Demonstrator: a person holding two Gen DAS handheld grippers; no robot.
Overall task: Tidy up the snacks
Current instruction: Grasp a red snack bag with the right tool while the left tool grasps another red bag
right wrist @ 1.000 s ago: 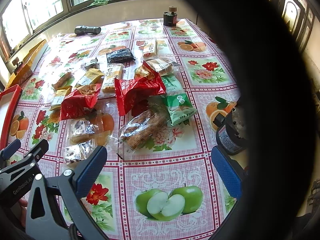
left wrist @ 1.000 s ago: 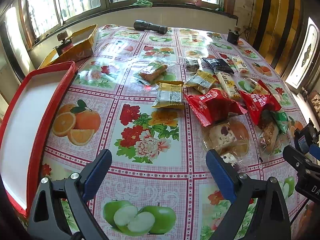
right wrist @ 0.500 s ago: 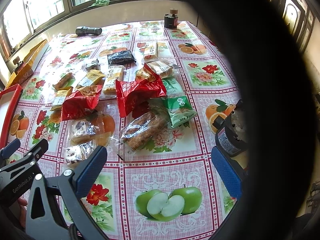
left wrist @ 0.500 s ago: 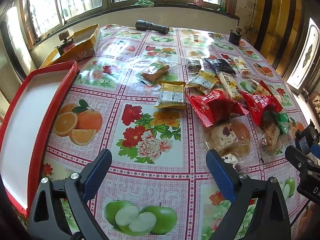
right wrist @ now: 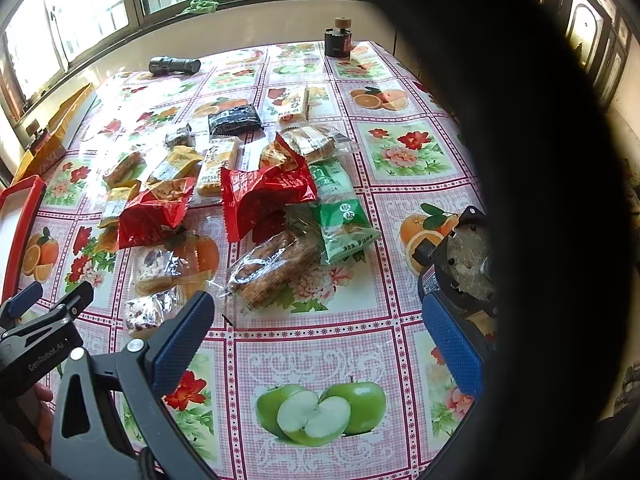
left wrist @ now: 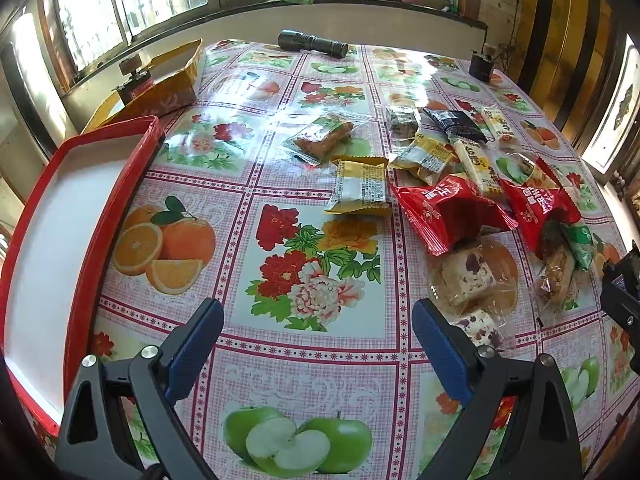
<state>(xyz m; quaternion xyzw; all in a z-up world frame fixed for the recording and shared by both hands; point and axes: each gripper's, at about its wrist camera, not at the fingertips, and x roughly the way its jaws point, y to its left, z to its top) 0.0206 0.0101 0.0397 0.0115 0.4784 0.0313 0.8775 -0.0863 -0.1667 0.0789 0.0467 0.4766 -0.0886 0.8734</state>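
Several wrapped snacks lie in a loose pile on the flowered tablecloth: a yellow packet (left wrist: pixel 360 192), two red bags (left wrist: pixel 450 210) (right wrist: pixel 264 192), a green packet (right wrist: pixel 340 216), clear-wrapped cakes (left wrist: pixel 472 272) (right wrist: pixel 272 268) and a black packet (right wrist: pixel 234 120). A red-rimmed white tray (left wrist: pixel 104 216) sits at the table's left edge, with nothing on its visible part. My left gripper (left wrist: pixel 318 332) hovers open over the near table, short of the pile. My right gripper (right wrist: pixel 316 328) is open too, just in front of the clear-wrapped cake. Both hold nothing.
A black flashlight (left wrist: pixel 312 43) lies at the far edge. A yellow cardboard box (left wrist: pixel 160 92) stands beyond the tray. One dark jar (right wrist: pixel 338 42) is at the far right corner, another (right wrist: pixel 460 264) near my right finger. A dark blur covers the right wrist view's right side.
Both grippers have shifted only slightly. The snacks and tray lie where they were.
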